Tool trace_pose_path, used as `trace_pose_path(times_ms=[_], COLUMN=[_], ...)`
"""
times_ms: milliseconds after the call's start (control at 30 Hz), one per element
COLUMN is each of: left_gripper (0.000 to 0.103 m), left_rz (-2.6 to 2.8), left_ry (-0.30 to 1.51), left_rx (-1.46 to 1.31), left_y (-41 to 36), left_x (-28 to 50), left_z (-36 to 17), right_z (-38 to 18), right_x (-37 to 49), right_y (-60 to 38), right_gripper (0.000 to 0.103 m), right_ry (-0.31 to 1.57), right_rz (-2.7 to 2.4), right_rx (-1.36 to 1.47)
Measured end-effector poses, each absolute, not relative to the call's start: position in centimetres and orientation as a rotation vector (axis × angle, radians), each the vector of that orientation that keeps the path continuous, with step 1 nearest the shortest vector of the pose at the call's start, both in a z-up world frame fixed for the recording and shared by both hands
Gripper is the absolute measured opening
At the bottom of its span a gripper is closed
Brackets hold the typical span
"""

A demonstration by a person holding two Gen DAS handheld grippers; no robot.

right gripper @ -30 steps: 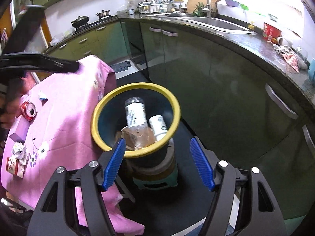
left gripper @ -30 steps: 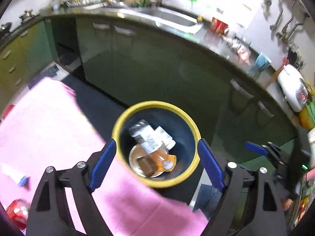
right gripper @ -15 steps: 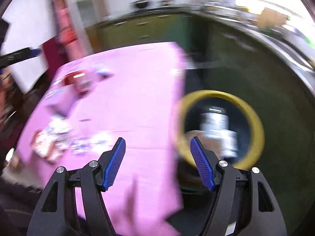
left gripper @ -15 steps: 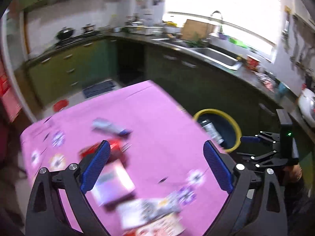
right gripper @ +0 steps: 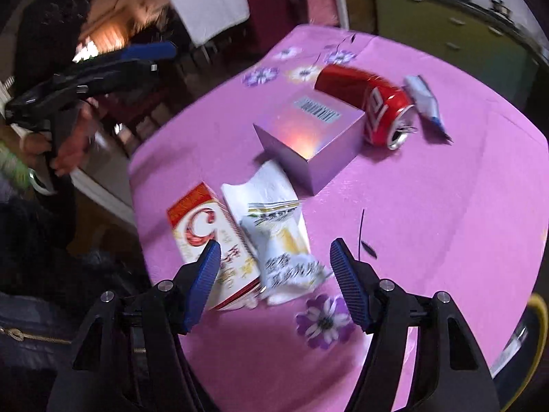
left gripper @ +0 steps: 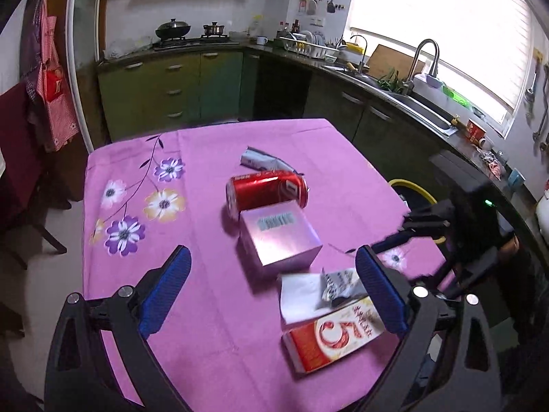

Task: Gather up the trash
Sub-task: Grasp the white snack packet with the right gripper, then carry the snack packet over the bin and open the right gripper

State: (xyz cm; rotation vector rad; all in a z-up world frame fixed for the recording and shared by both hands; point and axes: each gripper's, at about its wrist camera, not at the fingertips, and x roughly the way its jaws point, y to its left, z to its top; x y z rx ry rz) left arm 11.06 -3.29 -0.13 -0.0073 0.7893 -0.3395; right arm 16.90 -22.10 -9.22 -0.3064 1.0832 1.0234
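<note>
My left hand-held gripper [left gripper: 271, 295] hangs wide apart above the lilac box [left gripper: 279, 237]; my right hand-held gripper [right gripper: 274, 271], empty, is closing over the white wrapper [right gripper: 284, 247], ready to pinch.

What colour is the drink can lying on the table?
Red with white lettering; the can shows best in the left wrist view.

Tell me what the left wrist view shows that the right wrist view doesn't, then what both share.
Left wrist only: the sink faucet under the bright window.

Right wrist only: a hand holding the left gripper, and the white snack wrapper's printed face.

Both: the pink tablecloth, red can, lilac box, red-and-white carton, and the bin's yellow rim.
</note>
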Motion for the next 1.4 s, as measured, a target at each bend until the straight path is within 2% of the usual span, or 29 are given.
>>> trace_pose_path(times_ms=[33,267,333,467,533,667,933,1067,1233,1400], left_gripper=[0.092,0.093,0.093,0.093,0.093,0.093,0.094,0.094,0.095,0.095], left_rz=[-0.341,-0.36,-0.362,-0.364,-0.36,-0.355,-0.364,-0.386,-0.427,-0.471], left_ry=[0.789,0.795,0.796,0.801,0.801,0.805,0.813,0.815,0.808,0.802], left_rx=[-0.004,-0.008,-0.004,-0.011,-0.013,-0.011,0.002,0.019,0.054,0.099], left_y=[-3.4,-2.9,-2.9,-2.6,-2.5,-2.4,-2.8,-3.4,-4.8,-6.4], left_x=[11.0,10.7,10.7,10.8,10.8,10.8,10.7,10.6,10.6,10.5], left_z=[-0.2,-0.8,-1.0,-1.1,-1.2,-1.3,-1.5,-1.6,-1.6,-1.5], right_z=[-9.4,-11.6,-11.6,-12.2,-12.3,-11.5,-8.4,-6.5,-6.0,-8.5], right_x=[17.2,18.2,18.3,18.2,18.2,18.1,17.6,17.8,18.9,20.3], right_y=[-21.5,-19.9,-19.8,-19.6,-19.6,-19.8,-22.4,-27.0,-38.1,-47.2], right_gripper=[0.059,0.055,0.048,0.047,0.037,0.027,0.027,0.027,0.027,0.027], right_ry=[1.095,1.185,1.186,1.213,1.215,1.167,1.072,1.01,0.982,1.029], right_rz=[1.029,1.067,1.07,1.086,1.09,1.077,1.029,0.881,0.489,0.095], right_rx=[-0.319,-0.375,-0.383,-0.379,-0.372,-0.361,-0.285,-0.219,-0.085,-0.055])
